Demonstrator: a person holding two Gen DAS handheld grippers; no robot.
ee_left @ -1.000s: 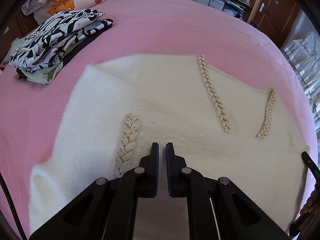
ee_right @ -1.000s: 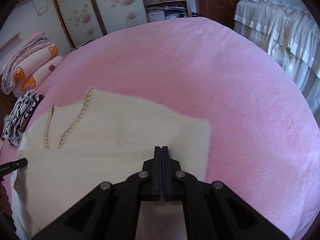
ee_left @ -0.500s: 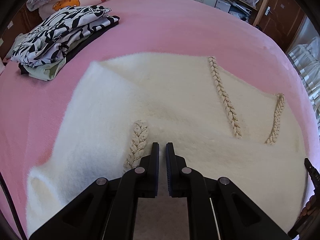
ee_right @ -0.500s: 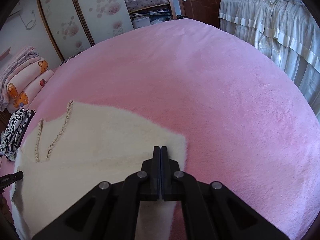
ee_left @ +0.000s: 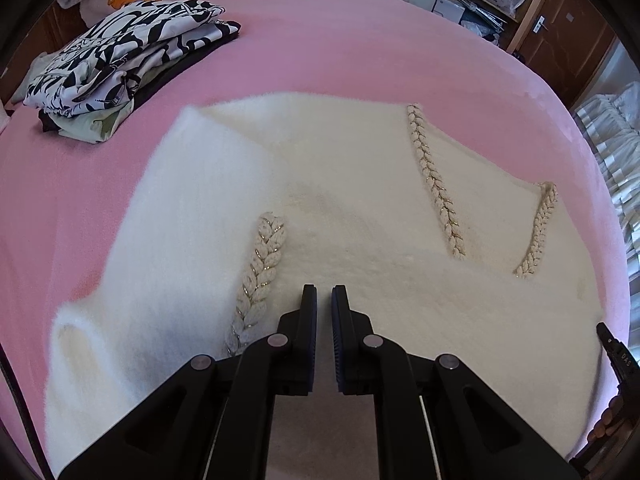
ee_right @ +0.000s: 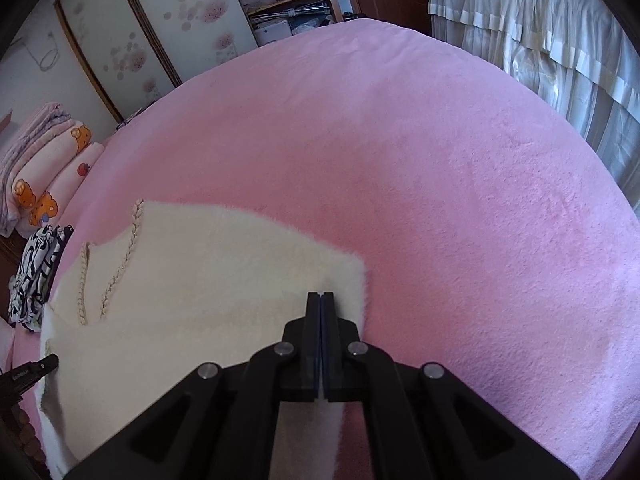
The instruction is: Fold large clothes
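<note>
Pink plush bed [ee_right: 440,168], cream fuzzy sweater [ee_left: 340,184] spread on it, stack of folded clothes [ee_left: 120,64] near its edge

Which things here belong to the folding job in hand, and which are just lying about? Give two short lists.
Job: cream sweater, spread on the bed; left gripper, jaws slightly apart; right gripper, jaws together.

Lying about: black-and-white folded clothes; cartoon-print blankets; pink bedspread.

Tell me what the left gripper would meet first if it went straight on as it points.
The left gripper, jaws slightly parted, points over the fluffy cream sweater; it would probably meet that fabric first, though depth is unclear.
</note>
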